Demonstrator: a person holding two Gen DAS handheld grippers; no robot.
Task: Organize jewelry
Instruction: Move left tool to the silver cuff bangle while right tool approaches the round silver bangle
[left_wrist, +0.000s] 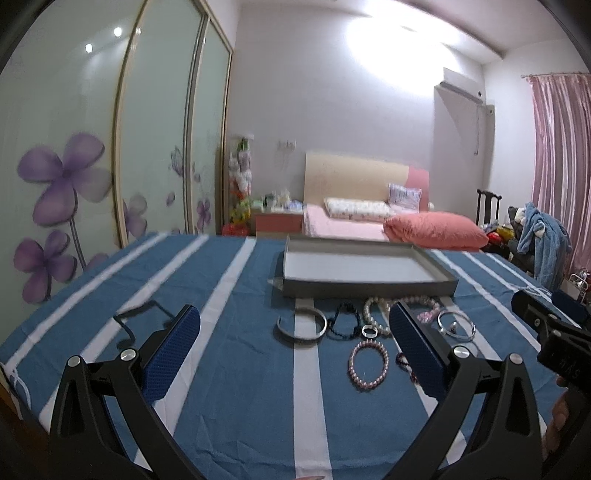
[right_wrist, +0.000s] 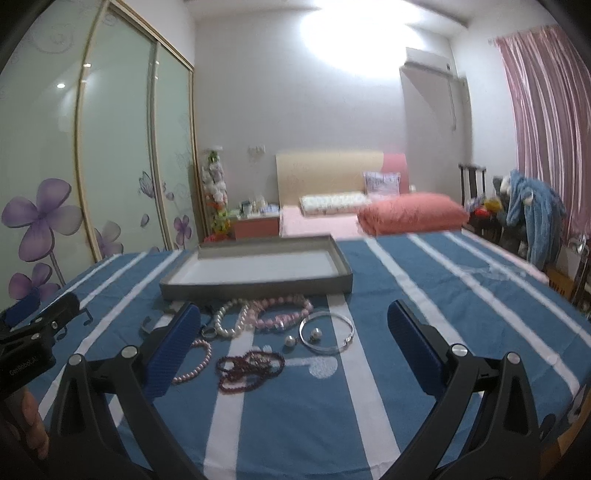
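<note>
Both our left claw (left_wrist: 291, 332) and right claw (right_wrist: 293, 328) hover wide open and empty, so next we must grasp a bracelet (left_wrist: 368, 364) for the tray (left_wrist: 364, 288) near the tabletop's far edge.

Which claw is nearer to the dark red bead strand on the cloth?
The right claw: the dark red bead strand lies between its open fingers. The left claw is off to the strand's left, with the strand mostly hidden behind its right finger.
</note>
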